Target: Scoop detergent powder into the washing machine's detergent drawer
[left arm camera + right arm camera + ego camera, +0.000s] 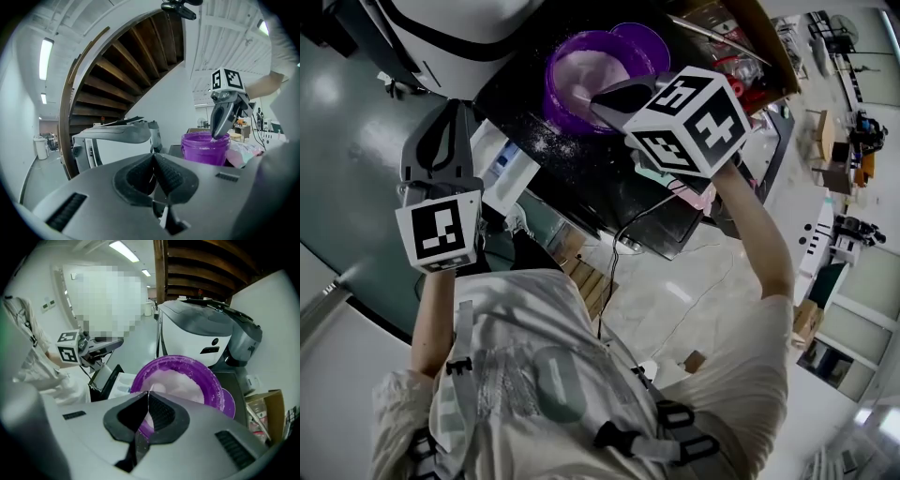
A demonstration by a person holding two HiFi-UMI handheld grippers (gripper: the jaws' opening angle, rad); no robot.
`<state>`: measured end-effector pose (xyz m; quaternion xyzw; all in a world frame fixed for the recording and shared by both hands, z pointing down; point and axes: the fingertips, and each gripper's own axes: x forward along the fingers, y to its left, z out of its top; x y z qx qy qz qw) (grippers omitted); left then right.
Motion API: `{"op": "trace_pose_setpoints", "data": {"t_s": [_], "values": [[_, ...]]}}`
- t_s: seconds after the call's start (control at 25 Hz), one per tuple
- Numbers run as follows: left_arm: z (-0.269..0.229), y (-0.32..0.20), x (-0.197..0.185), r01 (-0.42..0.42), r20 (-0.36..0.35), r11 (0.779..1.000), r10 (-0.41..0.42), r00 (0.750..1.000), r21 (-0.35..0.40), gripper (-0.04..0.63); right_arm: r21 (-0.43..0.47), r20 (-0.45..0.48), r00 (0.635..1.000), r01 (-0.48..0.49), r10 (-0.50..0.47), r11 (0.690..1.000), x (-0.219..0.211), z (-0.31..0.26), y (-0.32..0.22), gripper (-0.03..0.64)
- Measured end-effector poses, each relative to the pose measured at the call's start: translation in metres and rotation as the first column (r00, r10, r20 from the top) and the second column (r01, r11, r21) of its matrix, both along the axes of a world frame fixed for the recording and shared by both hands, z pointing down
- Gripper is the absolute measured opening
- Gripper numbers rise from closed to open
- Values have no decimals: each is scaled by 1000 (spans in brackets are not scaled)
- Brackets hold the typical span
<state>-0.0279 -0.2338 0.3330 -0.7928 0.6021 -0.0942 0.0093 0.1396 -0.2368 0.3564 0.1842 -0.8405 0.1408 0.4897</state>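
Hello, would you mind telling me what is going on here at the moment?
A person is scooping detergent. The right gripper dips into the purple tub of powder, its fingers closed on something thin and white, probably a scoop. The left gripper is shut and empty, held near the open drawer.

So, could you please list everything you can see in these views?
Purple plastic tub: one, purple, on the black worktop.
Pale powder: one heap, whitish-pink, inside the tub.
Round purple lid: one, purple, beside the tub.
White washing machine: one, white-grey, behind the tub.
White open drawer: one, white, beside the worktop's edge.
Brown cardboard box: one, brown, right of tub.
Left claw: one, grey, shut.
Right claw: one, grey, shut, tip inside the tub.
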Motion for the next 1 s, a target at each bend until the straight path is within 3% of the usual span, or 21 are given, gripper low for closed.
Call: {"op": "trace_pose_setpoints", "data": {"t_s": [0.32, 0.52, 0.64, 0.84, 1.0], "values": [[-13, -4, -6, -11, -8, 1000, 11, 1000, 26, 21, -152, 104, 982, -139, 156, 978, 4, -8, 9, 12], [-19, -5, -3, -31, -19, 999, 31, 999, 42, 21, -294, 191, 927, -260, 323, 920, 12, -12, 8, 12], [-19, -7, -1, -39, -22, 998, 40, 999, 40, 20, -398, 237, 867, -326, 439, 858, 18, -11, 7, 12], [-24, -9, 2, -52, -21, 997, 53, 998, 49, 21, -558, 272, 713, -429, 646, 710, 34, -10, 3, 12], [-27, -10, 7, -74, -7, 996, 75, 997, 57, 20, -613, 325, 606, -450, 726, 650, 40, -12, 1, 11]]}}
